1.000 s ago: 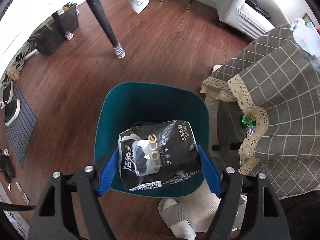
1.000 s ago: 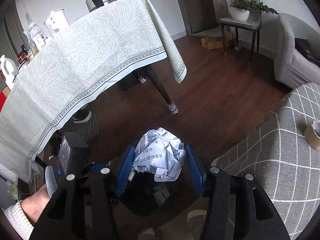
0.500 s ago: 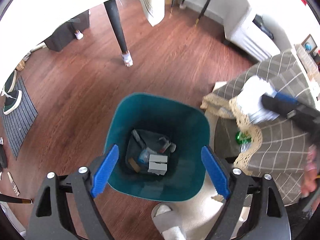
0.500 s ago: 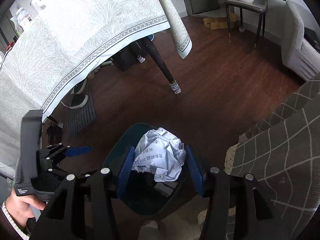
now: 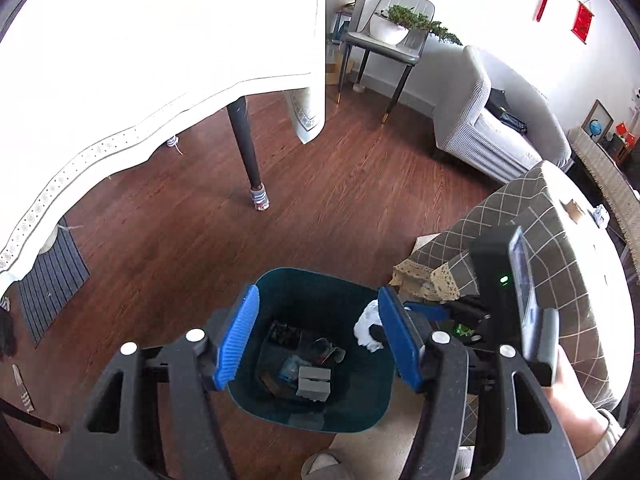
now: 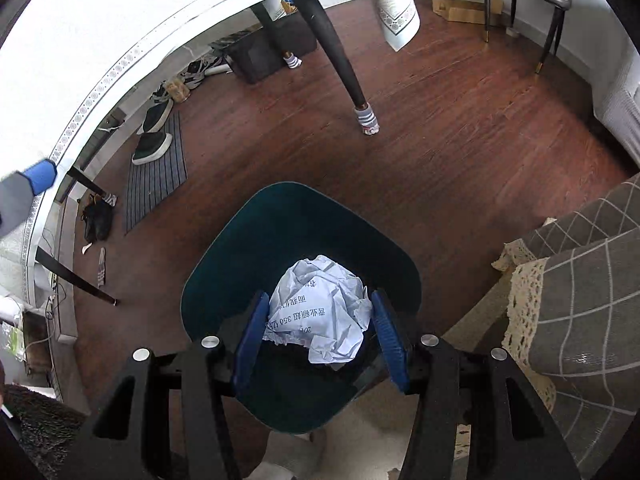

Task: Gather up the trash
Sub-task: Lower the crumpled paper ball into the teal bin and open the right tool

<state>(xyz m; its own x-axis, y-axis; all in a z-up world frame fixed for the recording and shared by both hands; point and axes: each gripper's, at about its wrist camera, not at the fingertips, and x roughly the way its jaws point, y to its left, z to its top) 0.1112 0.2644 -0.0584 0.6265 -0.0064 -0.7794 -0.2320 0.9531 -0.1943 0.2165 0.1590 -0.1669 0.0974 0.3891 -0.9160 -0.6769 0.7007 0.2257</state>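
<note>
**One bag dropped, one paper ball over the bin**

Now that the black tissue pack we saw between the left jaws a second ago is gone from them, we judge the first drop done: the left gripper hangs empty above the bin, and the pack itself we cannot pick out with certainty among the dark scraps and the grey block on the bin floor. Those jaws have just been closing part way, with nothing between them; they stand apart, framing the bin's mouth.

The right gripper has come down from beside the checked cloth to sit over the bin, nearer its near rim than its far one. Its jaws clamp the crumpled printed paper, unchanged in width. In the left view we see that paper as a white lump just inside the bin's right-hand wall.

So we reckon the next step is simply to let the paper go. The risk looks small: it sits within the rim, though close to one side.
</note>
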